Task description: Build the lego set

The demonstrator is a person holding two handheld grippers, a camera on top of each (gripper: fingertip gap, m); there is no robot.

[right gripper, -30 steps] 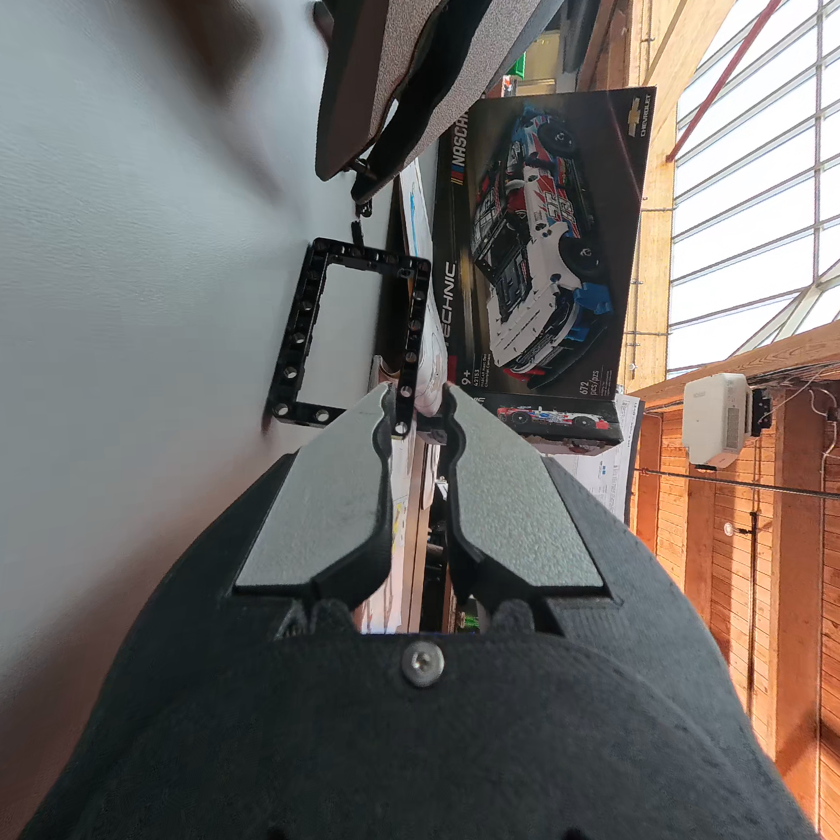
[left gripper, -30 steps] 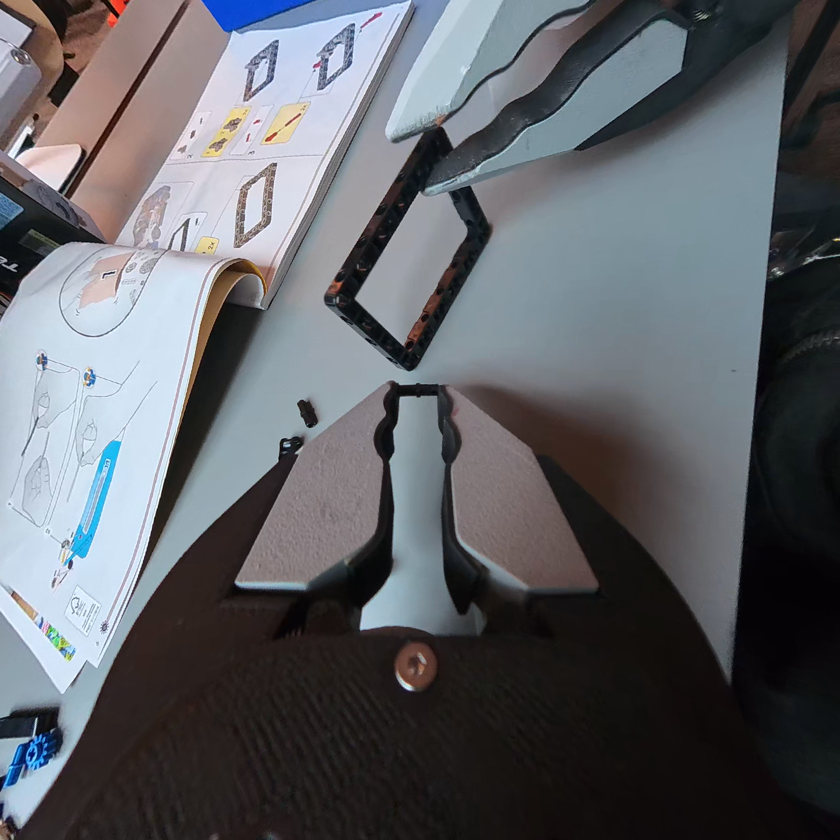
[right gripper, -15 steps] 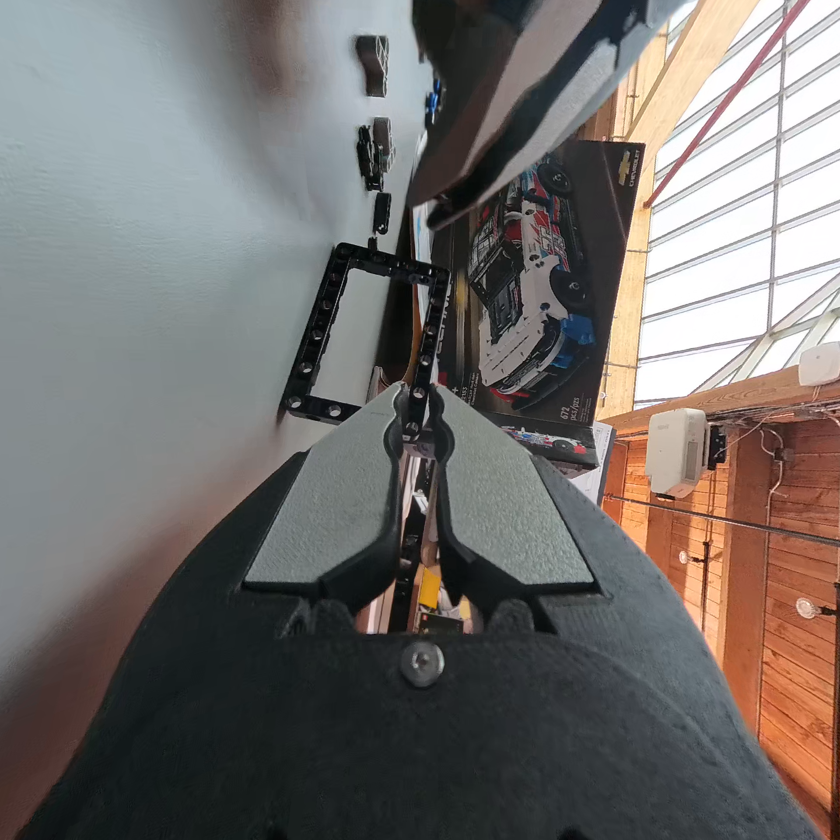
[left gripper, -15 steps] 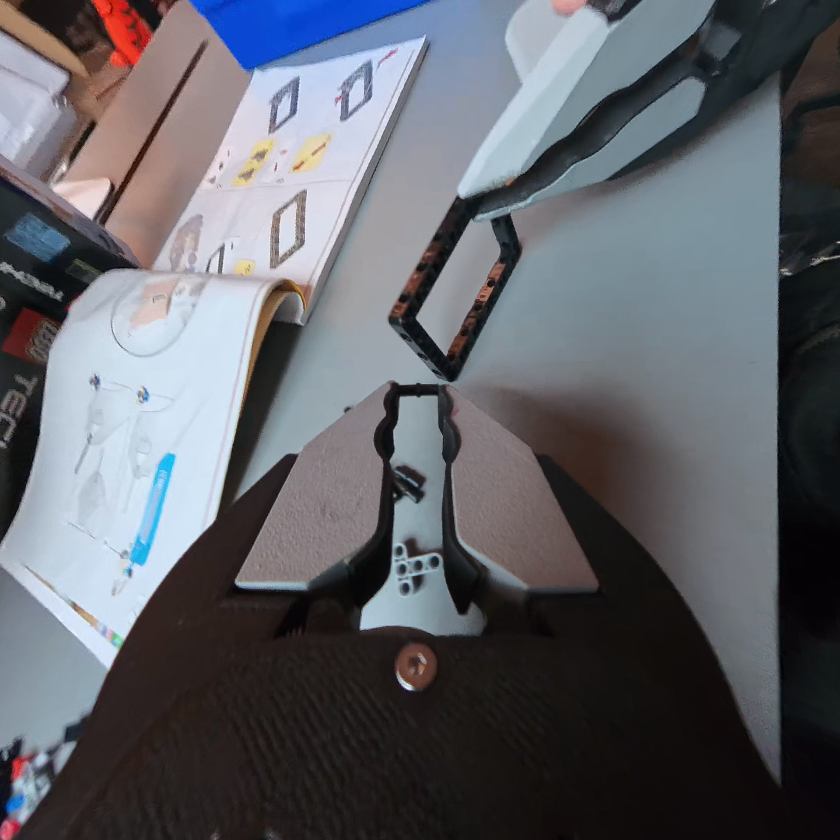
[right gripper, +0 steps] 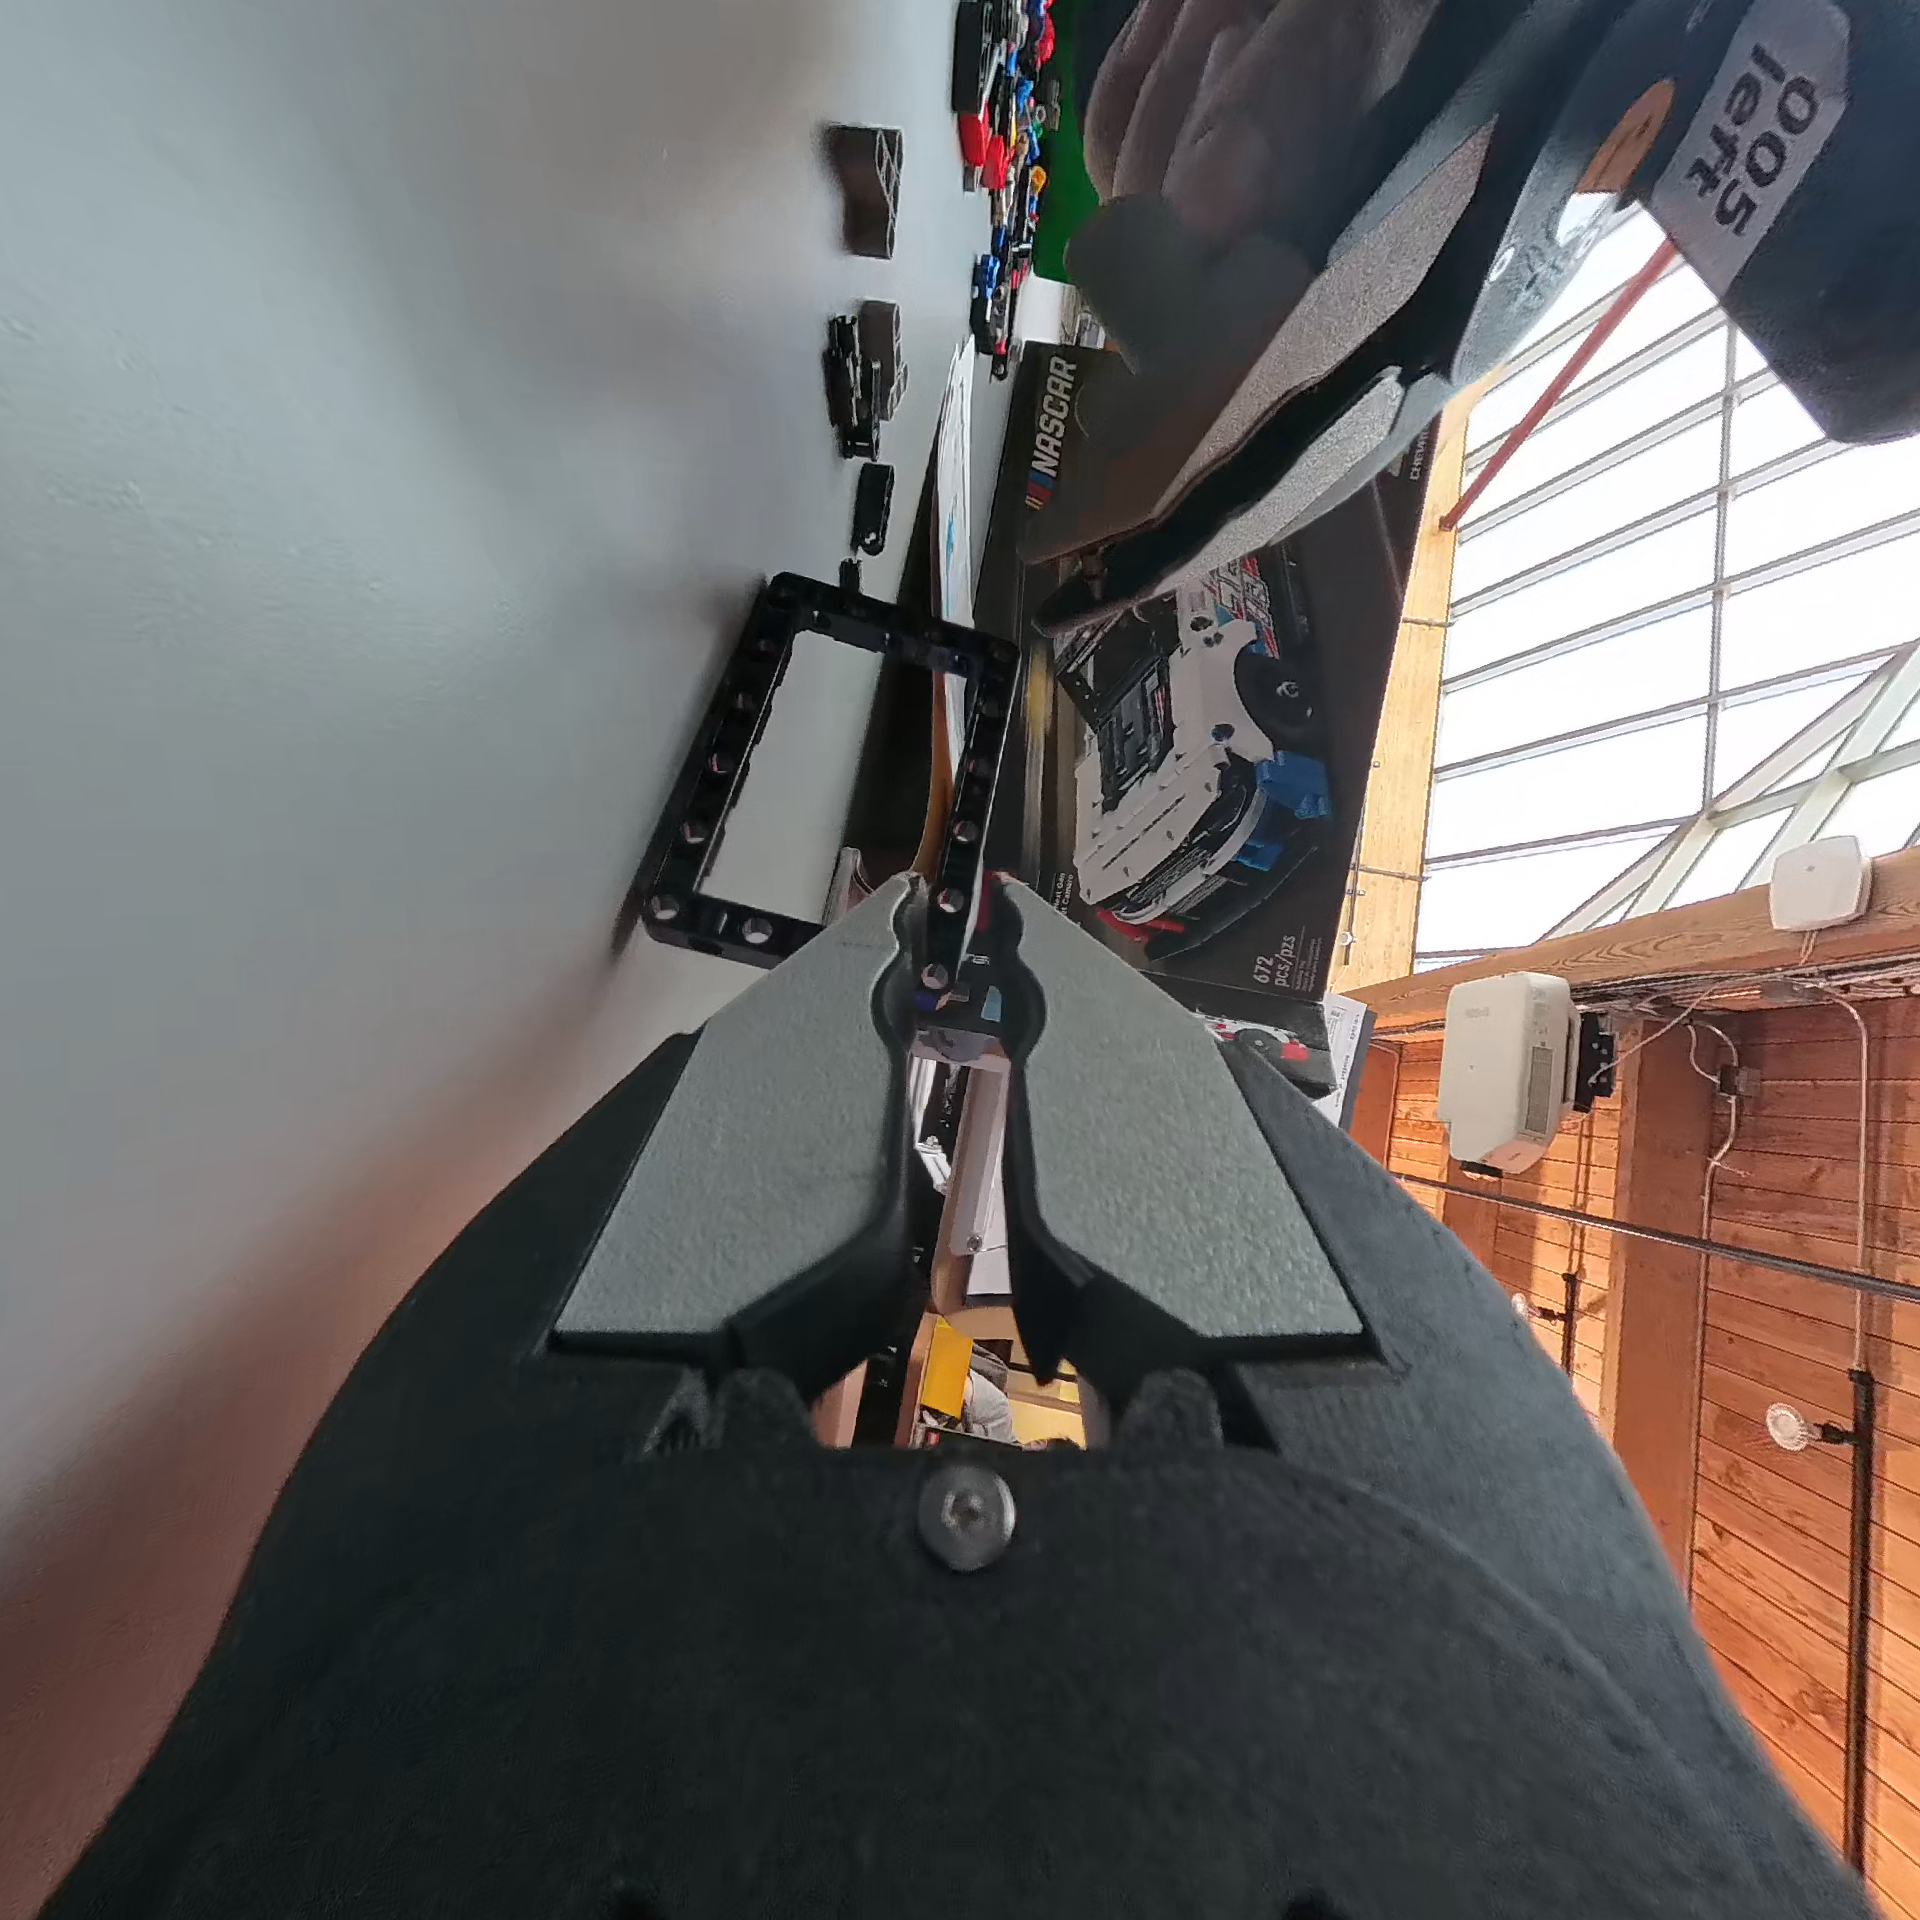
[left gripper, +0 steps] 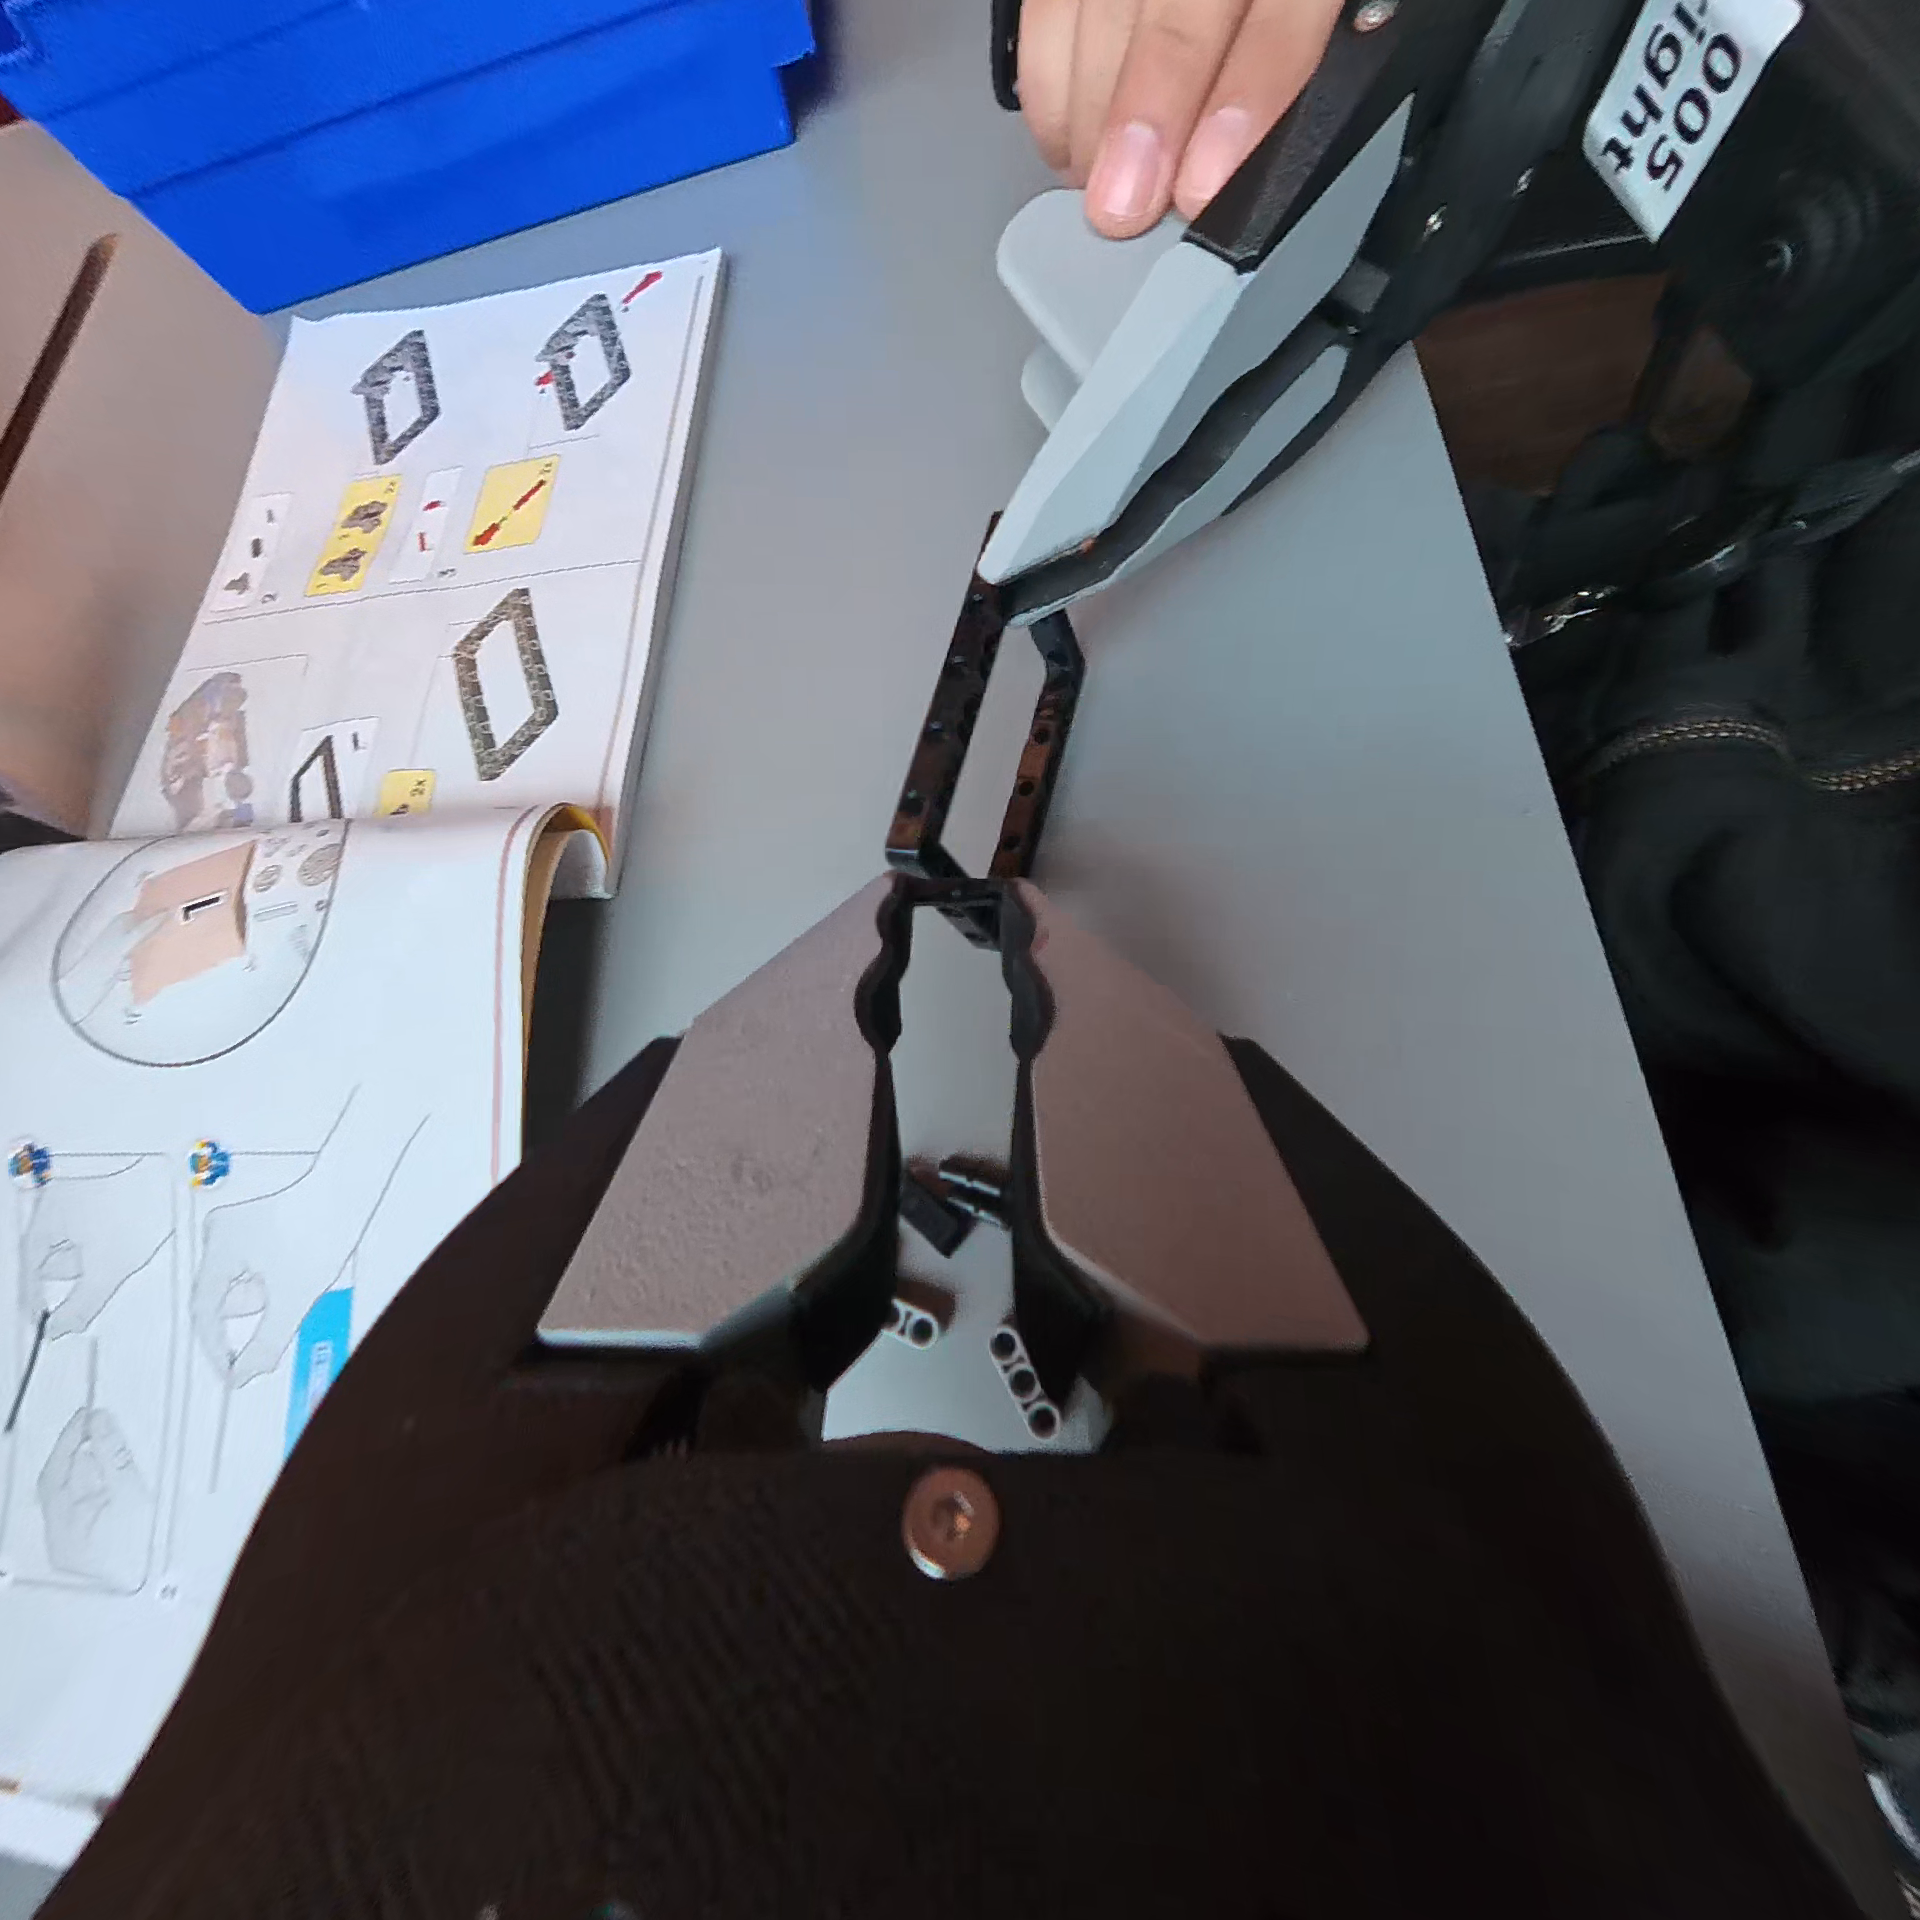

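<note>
While right tool (right gripper: 954,914) clamps frame (right gripper: 727,764), left tool (left gripper: 954,902) seemingly grips pin; left view only.

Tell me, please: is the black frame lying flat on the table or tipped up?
Tipped up. The black frame stands on one long side on the grey table; the right gripper has its jaws shut on the upper side.

Blue bin (left gripper: 395,114), white projector (right gripper: 1512,1070)

Workshop-like hall: timber walls (right gripper: 1766,1351), skylight glazing (right gripper: 1662,675), mounted projector (right gripper: 1507,1081).
</note>
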